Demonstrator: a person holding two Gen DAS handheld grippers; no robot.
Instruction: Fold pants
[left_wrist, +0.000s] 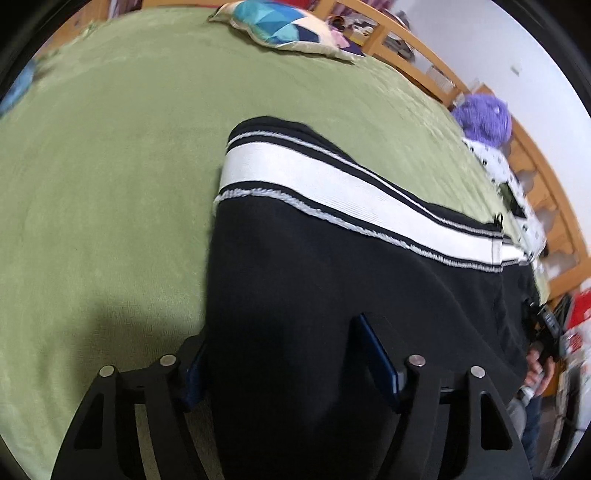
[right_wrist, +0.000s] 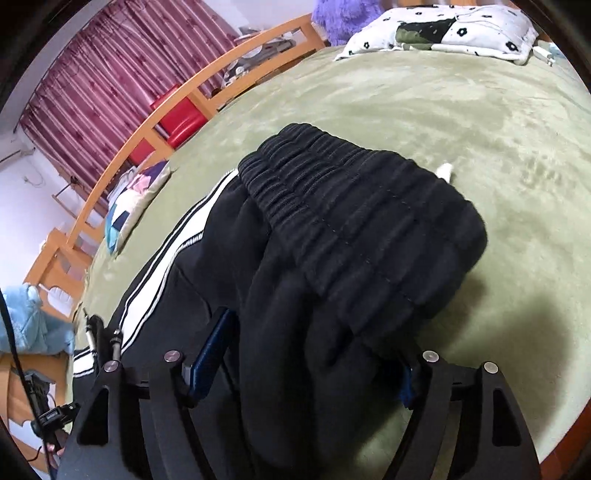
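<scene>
Black pants (left_wrist: 314, 280) with a white side stripe (left_wrist: 332, 177) lie on the green bedspread (left_wrist: 110, 166). In the left wrist view my left gripper (left_wrist: 284, 354) stands wide, with black cloth draped between its blue pads (left_wrist: 376, 354); the left pad is half hidden by the cloth. In the right wrist view the pants' gathered elastic waistband (right_wrist: 362, 221) is folded over toward me. My right gripper (right_wrist: 314, 350) also stands wide, with bunched black cloth (right_wrist: 295, 350) lying between its fingers (right_wrist: 214, 343). The far finger is mostly hidden by cloth.
A blue patterned pillow (left_wrist: 284, 26) and a purple plush toy (left_wrist: 484, 114) lie at the bed's far edges. A white flowered pillow (right_wrist: 443, 26) is at the head. A wooden bed rail (right_wrist: 166, 114) and red curtains (right_wrist: 110, 85) border the bed.
</scene>
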